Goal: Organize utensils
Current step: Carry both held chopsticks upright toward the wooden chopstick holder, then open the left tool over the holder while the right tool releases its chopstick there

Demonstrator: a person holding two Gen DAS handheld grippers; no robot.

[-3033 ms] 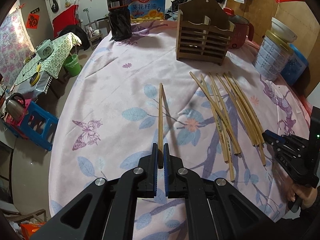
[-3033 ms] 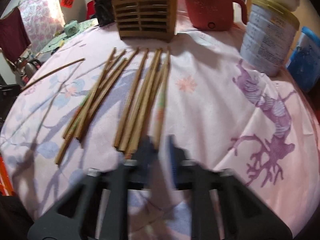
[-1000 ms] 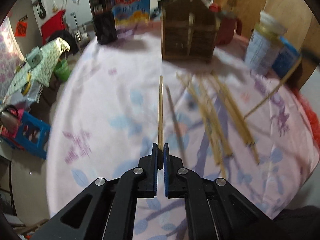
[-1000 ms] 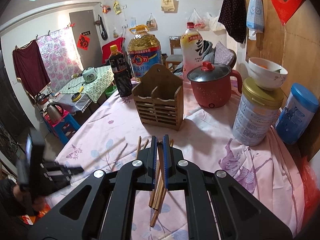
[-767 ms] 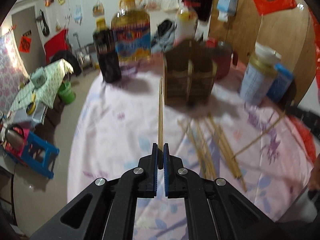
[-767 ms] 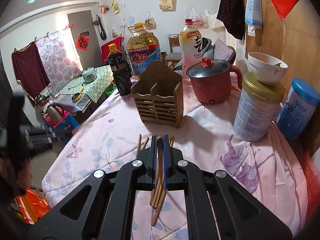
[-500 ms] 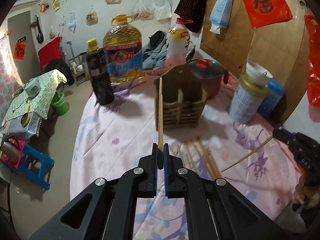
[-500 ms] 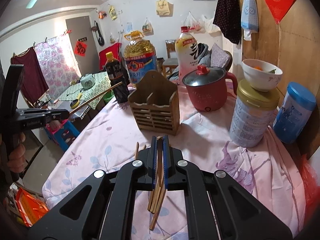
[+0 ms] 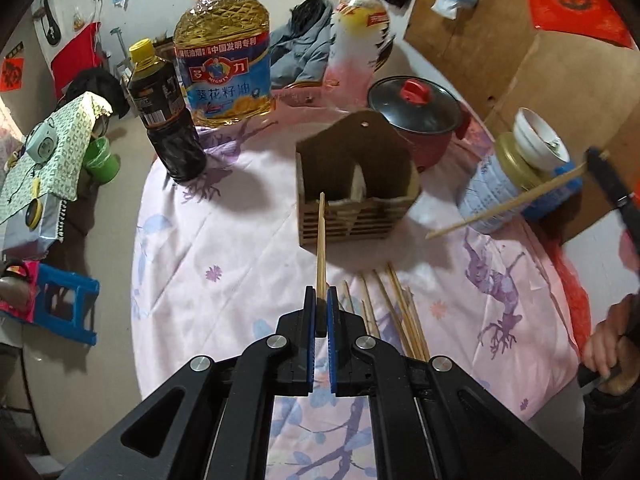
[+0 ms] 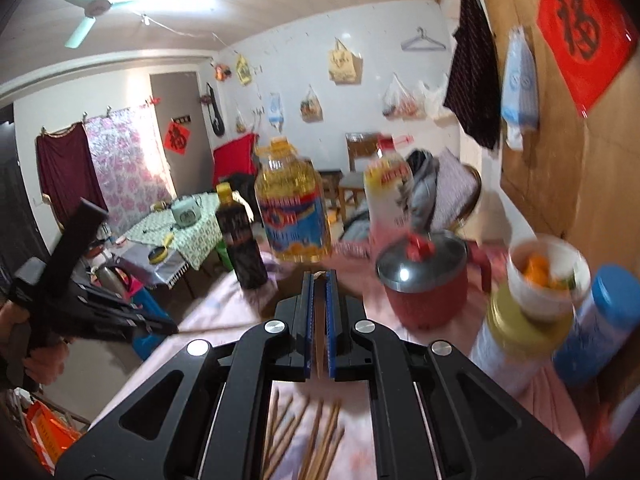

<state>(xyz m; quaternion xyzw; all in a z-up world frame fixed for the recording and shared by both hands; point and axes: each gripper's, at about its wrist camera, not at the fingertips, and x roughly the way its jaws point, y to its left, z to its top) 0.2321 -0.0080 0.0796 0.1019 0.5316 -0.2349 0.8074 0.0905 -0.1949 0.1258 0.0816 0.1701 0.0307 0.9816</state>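
Now left gripper (image 9: 321,300) clamps chopstick (image 9: 321,240), tip aimed over wooden holder (image 9: 356,196) left slot, likely for dropping in. Right gripper (image 10: 319,280) pinches second chopstick (image 9: 508,204), waiting beside. Spare chopsticks (image 9: 396,316) on tablecloth (image 9: 224,248).

Right hand-held gripper (image 10: 319,280) clamps chopstick (image 10: 319,328); red pot (image 10: 424,280) beyond; loose chopsticks (image 10: 308,432) below.

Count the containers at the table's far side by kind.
Bottles: 3 (dark sauce bottle, yellow oil jug, red-capped pale bottle)
Canisters: 2 (gold-lidded tin, blue-lidded canister)
Red lidded pot: 1
White bowl: 1
Slatted wooden holder: 1
Total: 8
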